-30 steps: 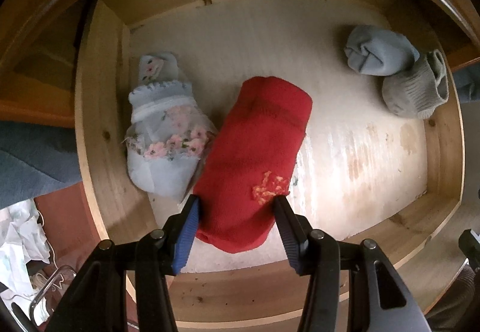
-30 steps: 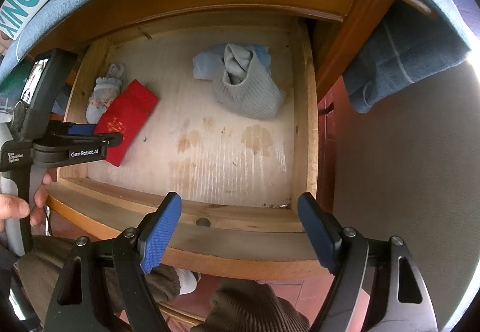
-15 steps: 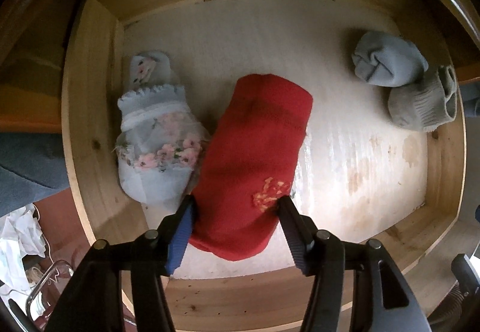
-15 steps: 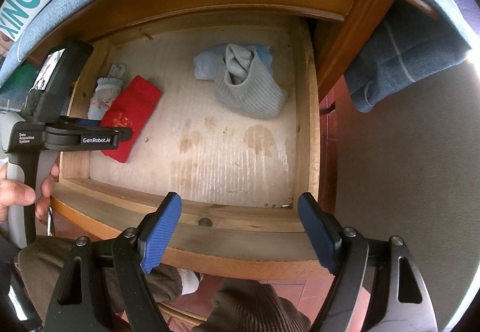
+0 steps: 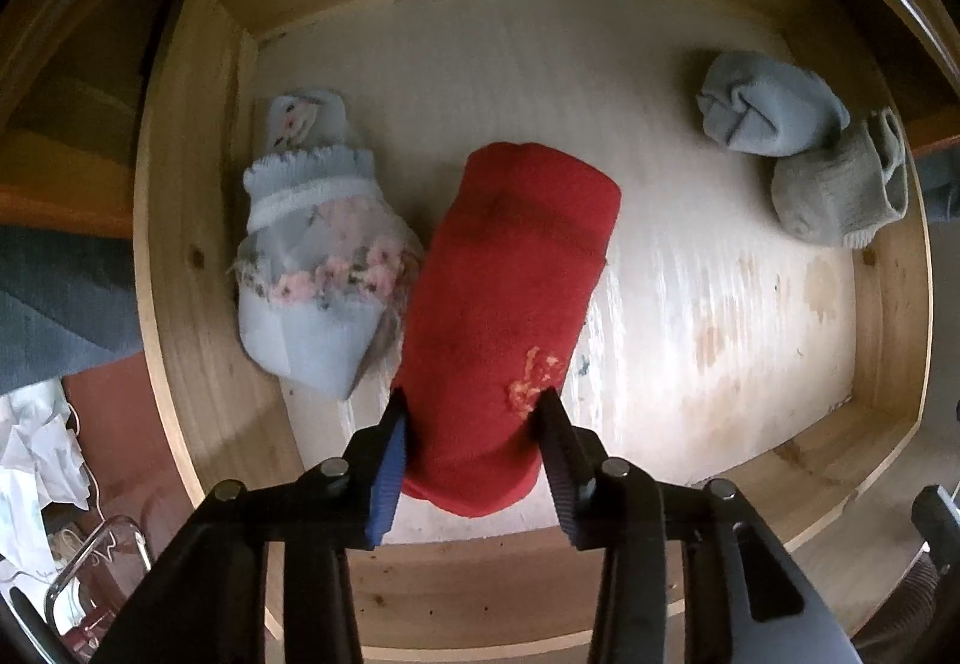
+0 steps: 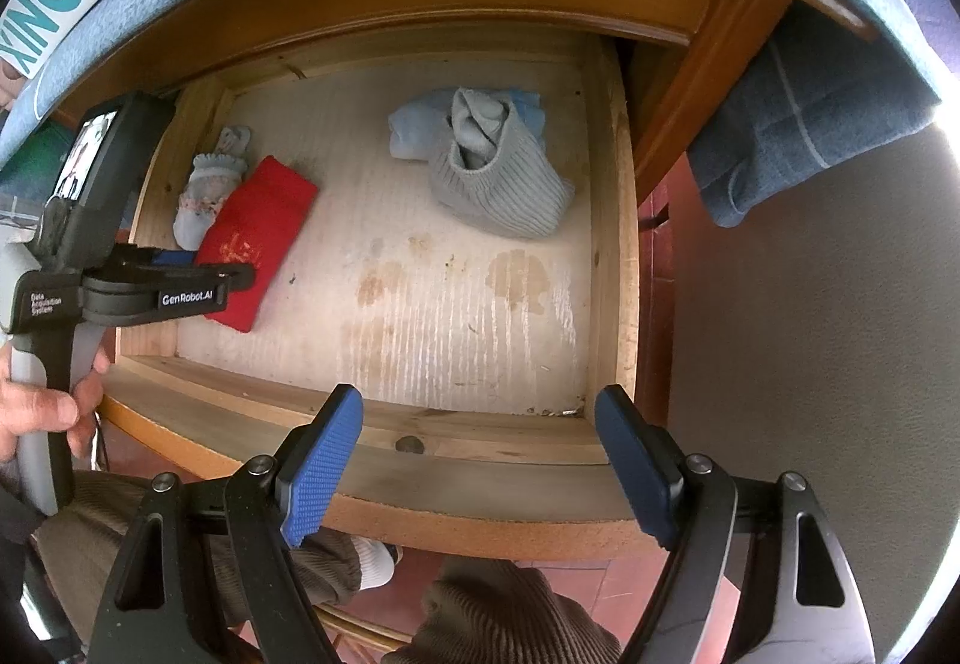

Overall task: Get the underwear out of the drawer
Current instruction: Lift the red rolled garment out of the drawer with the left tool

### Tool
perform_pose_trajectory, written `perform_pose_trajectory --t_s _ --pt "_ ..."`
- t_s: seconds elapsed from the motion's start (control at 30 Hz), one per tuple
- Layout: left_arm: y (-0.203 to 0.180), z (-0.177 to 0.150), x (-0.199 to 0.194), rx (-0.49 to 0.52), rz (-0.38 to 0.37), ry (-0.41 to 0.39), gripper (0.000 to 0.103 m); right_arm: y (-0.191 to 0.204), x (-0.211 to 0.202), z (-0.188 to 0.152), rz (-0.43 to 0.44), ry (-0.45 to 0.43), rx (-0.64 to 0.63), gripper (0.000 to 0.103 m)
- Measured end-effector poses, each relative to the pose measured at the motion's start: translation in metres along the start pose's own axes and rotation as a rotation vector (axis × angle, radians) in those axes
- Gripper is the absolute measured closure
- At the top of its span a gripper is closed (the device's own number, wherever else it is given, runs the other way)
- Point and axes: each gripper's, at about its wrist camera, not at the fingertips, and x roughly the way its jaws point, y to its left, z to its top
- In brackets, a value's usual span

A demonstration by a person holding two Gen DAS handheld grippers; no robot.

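Note:
A folded red underwear (image 5: 510, 304) lies in the open wooden drawer (image 5: 180, 244), left of middle; it also shows in the right wrist view (image 6: 255, 238). My left gripper (image 5: 474, 436) has its jaws pressed against both sides of its near end, squeezing the cloth. A pale blue floral underwear (image 5: 312, 256) lies just left of it against the drawer's left wall. My right gripper (image 6: 480, 460) is open and empty, held outside the drawer's front edge (image 6: 480, 514).
A pale blue bundle (image 5: 768, 105) and a grey knitted one (image 5: 840, 184) lie at the drawer's back right corner. A blue cloth (image 6: 798, 123) hangs off the furniture to the right. The person's knees are below the drawer front.
My left gripper's jaws have narrowed from wide open to pinching the red underwear's near end. The right gripper has not moved.

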Motion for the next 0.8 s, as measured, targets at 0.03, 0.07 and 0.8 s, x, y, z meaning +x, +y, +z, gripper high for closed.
perform_pose_trajectory --t_s 0.03,0.07,0.8 --pt "0.0 -0.002 0.0 -0.003 -0.002 0.003 0.063 0.0 0.0 0.0 0.0 0.001 0.0 0.026" --pt "0.001 -0.005 0.0 -0.008 -0.003 0.006 0.063 0.001 0.001 0.0 0.001 0.005 -0.001 0.026" --pt "0.017 -0.085 -0.052 -0.122 -0.076 -0.093 0.069 0.001 0.001 -0.001 -0.022 0.001 -0.004 0.026"
